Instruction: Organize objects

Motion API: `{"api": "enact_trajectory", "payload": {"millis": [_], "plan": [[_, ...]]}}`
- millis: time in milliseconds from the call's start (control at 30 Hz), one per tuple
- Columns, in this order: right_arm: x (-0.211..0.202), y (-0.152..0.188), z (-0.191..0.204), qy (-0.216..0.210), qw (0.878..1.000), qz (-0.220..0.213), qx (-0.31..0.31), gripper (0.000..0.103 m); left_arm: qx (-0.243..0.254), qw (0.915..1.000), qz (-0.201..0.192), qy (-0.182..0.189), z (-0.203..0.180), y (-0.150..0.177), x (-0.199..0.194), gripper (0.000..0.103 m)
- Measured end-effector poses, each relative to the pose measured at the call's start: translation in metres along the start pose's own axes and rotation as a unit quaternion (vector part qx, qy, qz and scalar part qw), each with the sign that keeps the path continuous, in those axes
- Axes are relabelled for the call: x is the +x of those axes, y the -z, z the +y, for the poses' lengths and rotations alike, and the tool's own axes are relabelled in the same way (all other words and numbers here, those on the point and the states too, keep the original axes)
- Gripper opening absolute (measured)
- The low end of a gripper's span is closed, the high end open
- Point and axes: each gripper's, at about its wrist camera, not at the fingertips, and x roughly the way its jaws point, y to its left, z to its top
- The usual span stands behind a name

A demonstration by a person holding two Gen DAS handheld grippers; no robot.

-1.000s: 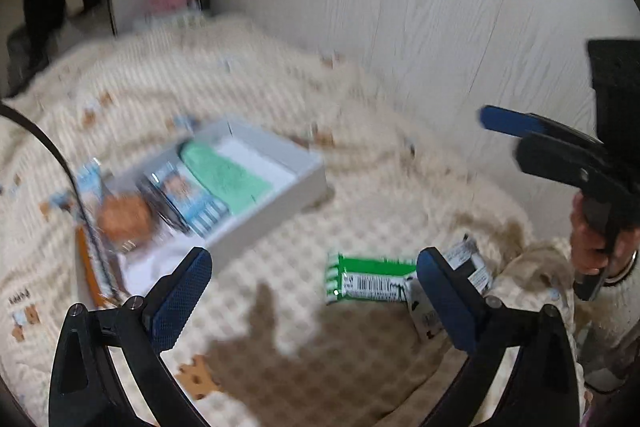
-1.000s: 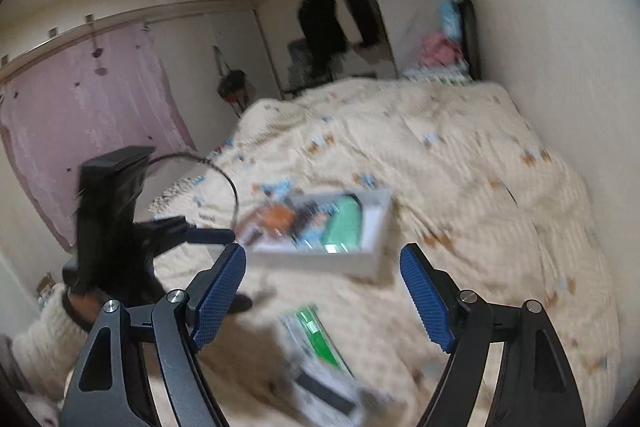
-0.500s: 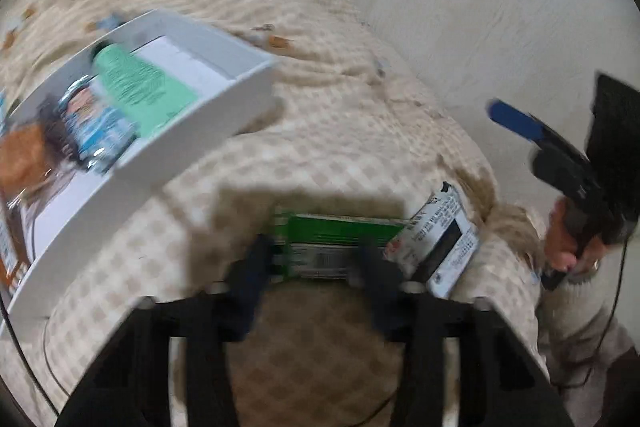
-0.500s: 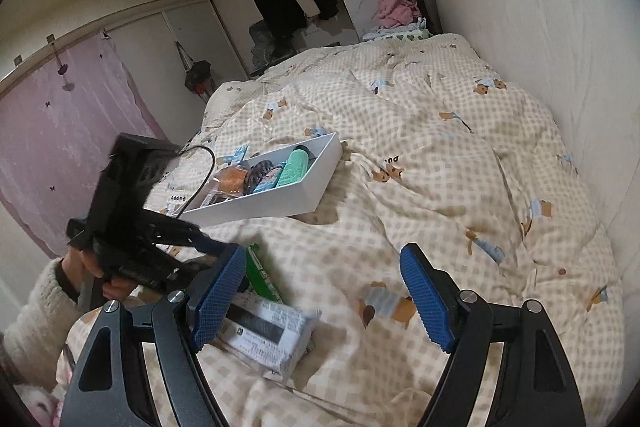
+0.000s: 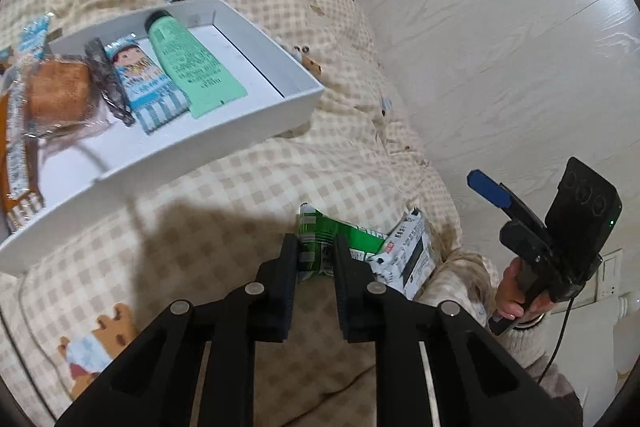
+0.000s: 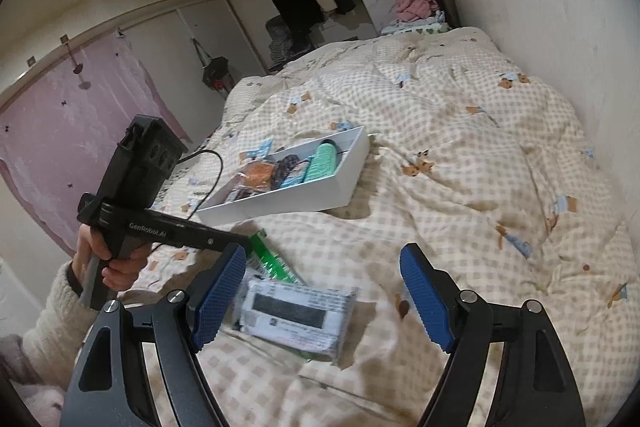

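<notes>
Descending onto the bed, left gripper (image 5: pixel 316 259) jaws are closing around the green packet (image 5: pixel 320 243); right gripper (image 6: pixel 322 299) jaws are standing wide, empty; transfer to white tray (image 5: pixel 256 135) is pending.

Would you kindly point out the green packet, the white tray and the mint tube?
Green packet (image 5: pixel 320 231): left wrist view, its end between the fingers.
White tray (image 5: pixel 276 119): left wrist view, near wall.
Mint tube (image 5: pixel 192 67): left wrist view, printed body.

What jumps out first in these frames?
The left gripper, its jaws closing on a green packet that lies on the checked bedspread. Just right of it lies a white packet, partly over the green one. Up left sits a white tray lined with a mint tube and wrapped snacks.
</notes>
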Motion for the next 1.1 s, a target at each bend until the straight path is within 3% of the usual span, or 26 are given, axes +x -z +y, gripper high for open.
{"api": "enact_trajectory", "payload": {"millis": [133, 267, 400, 567, 633, 667, 700, 800, 867, 1033, 1067, 1100], "plan": [[0.0, 0.0, 0.001, 0.002, 1.0, -0.001, -0.001, 0.081, -0.016, 0.9994, -0.026, -0.018, 0.009, -0.001, -0.015, 0.018], [0.0, 0.001, -0.003, -0.005, 1.0, 0.002, 0.011, 0.081, -0.045, 0.9941, -0.083, -0.053, 0.026, -0.004, -0.039, 0.018], [0.001, 0.002, -0.006, -0.002, 1.0, 0.003, 0.015, 0.081, -0.057, 0.9919, -0.098, -0.058, 0.037, -0.003, -0.052, 0.018], [-0.001, 0.001, -0.005, -0.005, 1.0, 0.004, 0.013, 0.081, -0.051, 0.9841, -0.122, -0.119, 0.036, -0.002, -0.071, 0.019], [-0.001, 0.001, -0.004, -0.001, 1.0, 0.004, 0.009, 0.081, -0.012, 0.9821, -0.116, -0.148, 0.03, 0.0, -0.071, 0.027], [-0.001, 0.002, -0.004, -0.001, 1.0, 0.004, 0.007, 0.081, 0.039, 0.9792, -0.105, -0.169, 0.021, 0.004, -0.067, 0.032], [0.0, 0.002, -0.004, -0.002, 1.0, 0.005, 0.007, 0.081, 0.076, 0.9742, -0.103, -0.186, 0.015, 0.009, -0.065, 0.034], [0.001, 0.002, -0.005, -0.004, 1.0, 0.007, 0.009, 0.081, 0.206, 0.9427, -0.119, -0.234, -0.005, 0.034, -0.055, 0.054], [0.002, 0.002, -0.007, -0.004, 1.0, 0.009, 0.013, 0.081, 0.247, 0.9314, -0.13, -0.233, -0.009, 0.044, -0.053, 0.076], [0.002, 0.004, -0.005, -0.002, 1.0, 0.011, 0.004, 0.081, 0.316, 0.9091, -0.105, -0.25, -0.018, 0.056, -0.037, 0.083], [0.001, 0.004, -0.005, -0.002, 1.0, 0.011, 0.004, 0.081, 0.329, 0.9025, -0.092, -0.263, -0.021, 0.057, -0.032, 0.086], [0.001, 0.003, -0.005, -0.005, 1.0, 0.012, 0.005, 0.081, 0.353, 0.8875, -0.073, -0.288, -0.022, 0.059, -0.023, 0.086]]}}
